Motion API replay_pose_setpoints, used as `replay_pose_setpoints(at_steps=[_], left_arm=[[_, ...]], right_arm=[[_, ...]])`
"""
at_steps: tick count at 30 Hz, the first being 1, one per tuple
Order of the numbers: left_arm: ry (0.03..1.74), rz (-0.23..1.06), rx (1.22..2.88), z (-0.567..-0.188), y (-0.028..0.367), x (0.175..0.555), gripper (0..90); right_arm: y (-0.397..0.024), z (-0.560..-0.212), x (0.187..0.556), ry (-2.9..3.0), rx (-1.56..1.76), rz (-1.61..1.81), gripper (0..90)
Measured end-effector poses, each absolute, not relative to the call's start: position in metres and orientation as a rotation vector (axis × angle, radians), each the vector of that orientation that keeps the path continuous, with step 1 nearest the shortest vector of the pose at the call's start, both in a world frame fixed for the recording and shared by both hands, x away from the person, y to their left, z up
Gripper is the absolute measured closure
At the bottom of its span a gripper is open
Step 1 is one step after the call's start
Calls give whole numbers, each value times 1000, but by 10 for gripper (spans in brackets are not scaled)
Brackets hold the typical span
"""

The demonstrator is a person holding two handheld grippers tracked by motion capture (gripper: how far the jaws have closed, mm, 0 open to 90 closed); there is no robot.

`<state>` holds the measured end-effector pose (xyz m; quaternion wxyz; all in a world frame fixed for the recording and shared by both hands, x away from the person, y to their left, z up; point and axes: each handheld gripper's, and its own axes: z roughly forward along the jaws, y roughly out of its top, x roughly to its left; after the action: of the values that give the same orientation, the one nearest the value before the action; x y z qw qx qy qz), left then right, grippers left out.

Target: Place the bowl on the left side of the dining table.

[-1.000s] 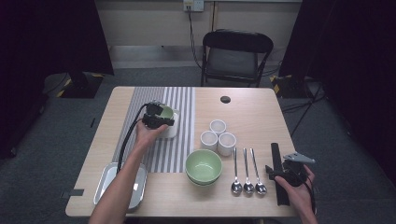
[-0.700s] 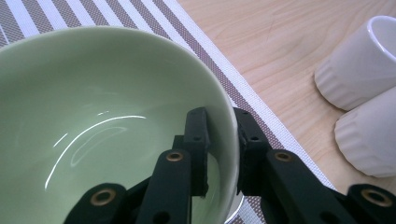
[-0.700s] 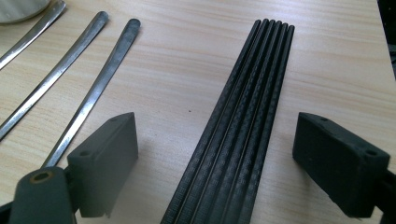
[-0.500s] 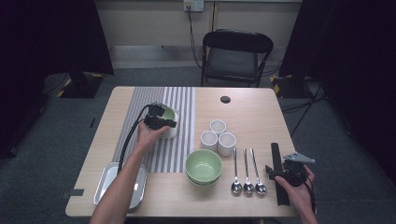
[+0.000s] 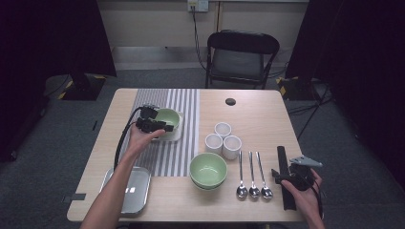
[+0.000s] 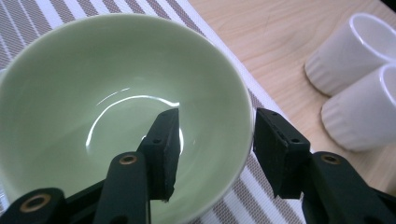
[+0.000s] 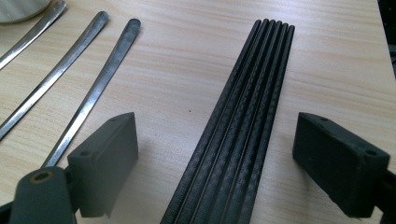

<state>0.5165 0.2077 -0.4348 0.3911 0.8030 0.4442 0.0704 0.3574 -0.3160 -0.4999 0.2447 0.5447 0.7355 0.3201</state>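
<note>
One green bowl point(image 6: 116, 107) sits under the left tool point(image 6: 215, 140), its rim between the parted jaws.

Standing on a white square dish point(image 5: 175, 135) on the striped mat point(image 5: 184, 143) at the counter's point(image 5: 258, 119) left half, the bowl has one jaw inside it and the other outside; neither pad presses on the rim. Those jaws have just been opening: a second ago they were nearly together on the rim. The right tool point(image 7: 215, 158) rests with jaws wide apart, straddling the black chopsticks point(image 7: 238, 126) beside three spoons point(image 5: 253, 174), unmoved since then.
</note>
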Motion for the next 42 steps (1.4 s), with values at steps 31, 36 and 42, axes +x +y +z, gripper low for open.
replay_pose_setpoints(at_steps=[31,36,42], left_arm=[[1107,117,1991,-434,219,523,541],[1154,150,1957,-431,236,520,415],[1171,196,1938,-426,250,514,325]], right_arm=[[-316,-500,358,2010,1485,874,134],[-316,-500,358,2011,1484,875,135],[-316,-500,358,2011,1485,874,135]])
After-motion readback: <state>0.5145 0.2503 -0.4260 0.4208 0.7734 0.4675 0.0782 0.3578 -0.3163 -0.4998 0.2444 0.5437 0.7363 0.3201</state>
